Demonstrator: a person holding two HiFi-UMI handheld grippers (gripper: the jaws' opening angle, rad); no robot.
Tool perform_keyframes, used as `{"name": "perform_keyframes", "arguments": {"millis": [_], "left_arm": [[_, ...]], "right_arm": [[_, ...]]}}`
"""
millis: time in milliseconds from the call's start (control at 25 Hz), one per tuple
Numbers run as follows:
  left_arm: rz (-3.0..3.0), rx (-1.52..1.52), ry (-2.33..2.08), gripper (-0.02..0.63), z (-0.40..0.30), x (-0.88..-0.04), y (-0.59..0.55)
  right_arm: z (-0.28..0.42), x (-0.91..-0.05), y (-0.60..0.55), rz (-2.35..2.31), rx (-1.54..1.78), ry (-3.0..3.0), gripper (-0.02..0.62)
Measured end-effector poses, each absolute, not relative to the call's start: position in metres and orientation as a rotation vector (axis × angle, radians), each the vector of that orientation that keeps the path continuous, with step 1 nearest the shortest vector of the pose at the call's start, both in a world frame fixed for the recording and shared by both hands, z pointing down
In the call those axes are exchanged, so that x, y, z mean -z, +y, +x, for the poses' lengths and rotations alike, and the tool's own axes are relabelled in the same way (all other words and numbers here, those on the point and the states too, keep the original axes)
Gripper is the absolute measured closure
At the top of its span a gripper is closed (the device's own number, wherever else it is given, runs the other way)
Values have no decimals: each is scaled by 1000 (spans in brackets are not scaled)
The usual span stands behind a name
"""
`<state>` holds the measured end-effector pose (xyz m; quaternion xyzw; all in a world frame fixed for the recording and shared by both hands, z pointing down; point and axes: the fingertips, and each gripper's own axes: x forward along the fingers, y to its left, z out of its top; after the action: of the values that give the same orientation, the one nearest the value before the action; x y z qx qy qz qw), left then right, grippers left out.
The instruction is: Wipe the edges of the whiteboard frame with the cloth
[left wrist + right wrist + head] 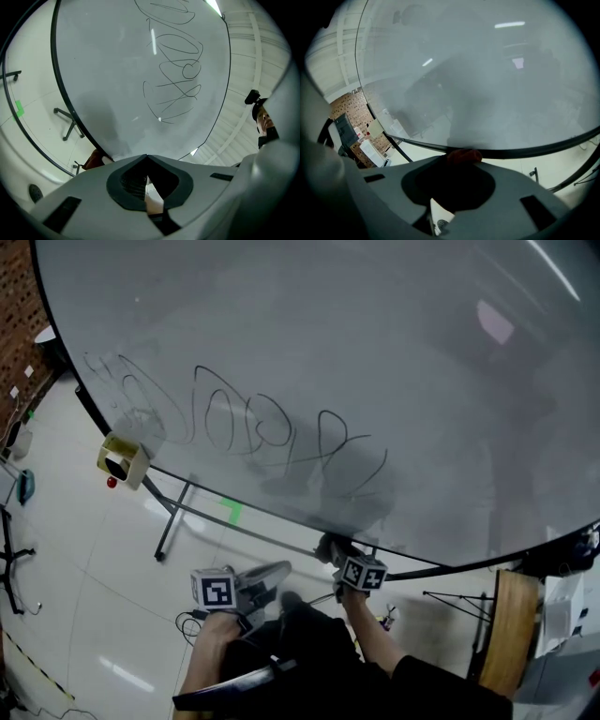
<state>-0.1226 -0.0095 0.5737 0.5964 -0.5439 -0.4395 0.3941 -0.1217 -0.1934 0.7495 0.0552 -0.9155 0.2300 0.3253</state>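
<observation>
The whiteboard [356, 362] fills the head view, with black scribbles [244, 423] on it and a thin black frame [234, 488] along its lower edge. My right gripper [330, 549] is up against that lower frame and is shut on a dark red cloth [464, 156], which touches the black frame [525, 151] in the right gripper view. My left gripper [272, 576] hangs lower and to the left, away from the board, with its jaws shut and nothing between them. Its own view shows the scribbled whiteboard [140, 70] and a bit of the red cloth [96, 159] by the frame.
A yellowish box [122, 460] hangs on the frame at the left. The board's metal stand leg [173, 521] and a green tape mark [232, 510] are on the pale tiled floor. A wooden piece [506, 624] stands at the right, cables [187, 622] lie by my feet.
</observation>
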Motion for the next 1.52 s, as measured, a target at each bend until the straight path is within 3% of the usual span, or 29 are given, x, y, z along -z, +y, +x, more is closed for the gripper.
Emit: {"name": "perform_keyframes", "arguments": {"millis": [680,1520], "left_arm": [[1444,1190,-1317,620,-133,-591,34],[1309,1076,-1443,620,-208,-612,21]], "right_arm": [[-158,-748,-150,148,-591,-2389,526],[-198,-749,-91,-207,-539,-2392,526]]}}
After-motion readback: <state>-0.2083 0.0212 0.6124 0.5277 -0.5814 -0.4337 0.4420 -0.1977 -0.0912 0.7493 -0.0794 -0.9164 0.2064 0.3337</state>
